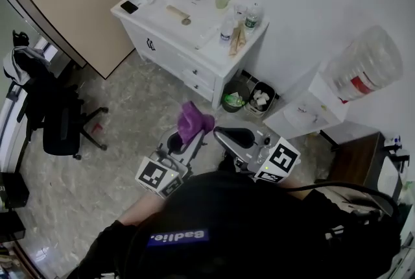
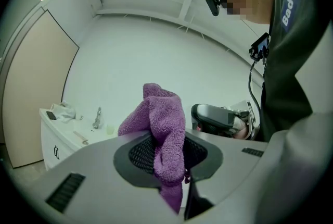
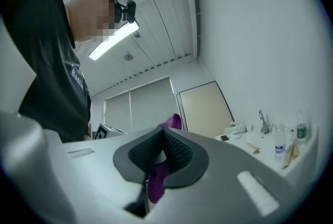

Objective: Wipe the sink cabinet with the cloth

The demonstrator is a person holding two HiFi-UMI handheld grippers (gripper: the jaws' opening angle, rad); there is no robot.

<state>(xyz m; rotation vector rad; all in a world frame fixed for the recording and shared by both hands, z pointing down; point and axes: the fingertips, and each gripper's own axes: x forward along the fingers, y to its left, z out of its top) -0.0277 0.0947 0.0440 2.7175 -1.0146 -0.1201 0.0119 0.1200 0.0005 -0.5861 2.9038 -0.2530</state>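
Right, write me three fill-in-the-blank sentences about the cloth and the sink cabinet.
The cloth is ___ in colour.
The ___ gripper holds it between its fingers.
Beside the sink cabinet, on the floor, stand ___ waste bins.
Missing words: purple, left, two.

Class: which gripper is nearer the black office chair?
Left. The left gripper sits toward the black office chair; the right gripper is farther off, beyond the purple cloth.
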